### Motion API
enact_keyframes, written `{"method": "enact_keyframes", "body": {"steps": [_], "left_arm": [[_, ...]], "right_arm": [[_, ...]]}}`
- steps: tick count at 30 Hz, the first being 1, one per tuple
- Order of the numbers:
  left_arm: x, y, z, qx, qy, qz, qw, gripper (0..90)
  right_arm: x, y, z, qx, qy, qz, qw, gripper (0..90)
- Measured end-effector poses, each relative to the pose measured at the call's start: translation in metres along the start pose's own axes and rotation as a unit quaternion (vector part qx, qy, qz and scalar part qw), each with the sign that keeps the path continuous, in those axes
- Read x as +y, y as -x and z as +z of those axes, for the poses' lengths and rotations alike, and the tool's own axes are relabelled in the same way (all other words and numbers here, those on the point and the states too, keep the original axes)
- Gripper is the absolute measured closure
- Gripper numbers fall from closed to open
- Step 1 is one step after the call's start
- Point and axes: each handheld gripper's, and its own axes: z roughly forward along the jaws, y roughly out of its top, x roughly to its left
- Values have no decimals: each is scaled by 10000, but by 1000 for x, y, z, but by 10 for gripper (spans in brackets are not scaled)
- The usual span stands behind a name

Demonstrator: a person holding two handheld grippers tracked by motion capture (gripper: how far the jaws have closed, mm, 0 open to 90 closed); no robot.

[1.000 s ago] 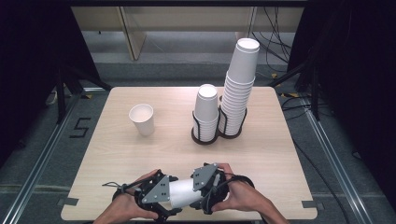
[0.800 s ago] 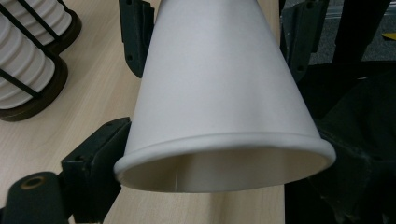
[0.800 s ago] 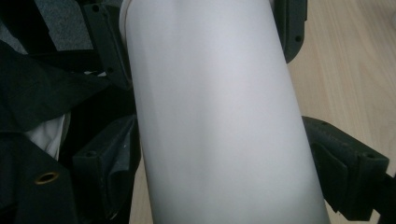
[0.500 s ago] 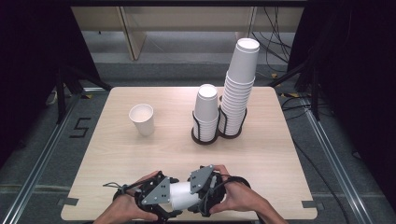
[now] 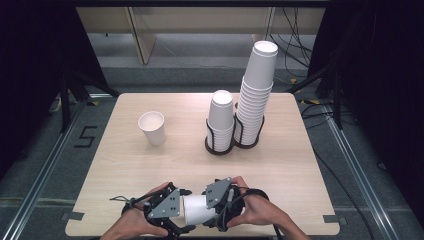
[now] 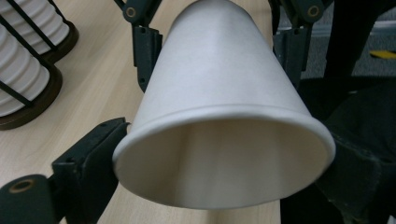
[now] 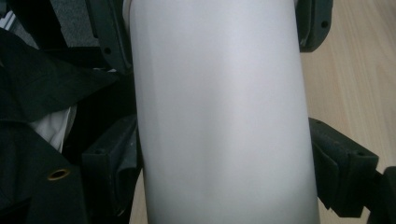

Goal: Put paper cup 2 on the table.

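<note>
Paper cup [image 5: 196,210] lies sideways between both grippers at counter [image 5: 280,165] near edge; light, thin-walled, crushes easily, so grip wall gently nr rim. Left gripper [image 5: 181,220] jaws just been opening, flank rim loosely; right gripper [image 5: 209,212] jaws clamp cup body. Left gripper view shows cup's hollow inside, high view doesn't

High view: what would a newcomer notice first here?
A white paper cup lies sideways between the left tongs and right tongs at the table's near edge. Behind stand a tall cup stack, a shorter stack, and a lone upright cup to the left.
</note>
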Motion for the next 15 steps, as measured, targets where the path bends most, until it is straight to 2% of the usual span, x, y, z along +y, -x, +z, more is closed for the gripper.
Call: {"method": "enact_keyframes", "body": {"steps": [1,2,5,6,7,8,9,10,12,14,15], "left_arm": [[-1,-1,-1,61,121,-127,9998,69],[-2,-2,-2,77,216,-193,9996,65],[-5,-8,-9,246,570,-456,9970,66],[-6,-9,-10,272,698,-552,9957,64],[-7,-10,-12,310,773,-619,9946,68],[-8,-11,-14,399,903,-678,9928,74],[-8,-12,-14,452,1013,-731,9911,76],[-9,-14,-16,477,1008,-755,9909,83],[-10,-16,-16,459,1254,-949,9865,126],[-12,-17,-17,550,1232,-1024,9855,142],[-14,-19,-16,573,1285,-1121,9837,147]], "right_arm": [[-1,-4,-2,37,-104,426,9990,206],[-3,2,-1,14,16,120,9999,207],[-5,4,-6,23,154,337,9993,212],[-6,4,-8,-31,176,537,9984,213],[-8,8,-9,-106,236,427,9988,213],[-9,9,-10,-105,284,452,9985,214],[-11,10,-12,-94,379,594,9975,214],[-12,12,-13,-121,415,638,9970,214],[-15,15,-15,-152,561,750,9955,214],[-18,18,-17,-212,634,826,9943,214],[-19,19,-18,-245,658,834,9940,214]]}}
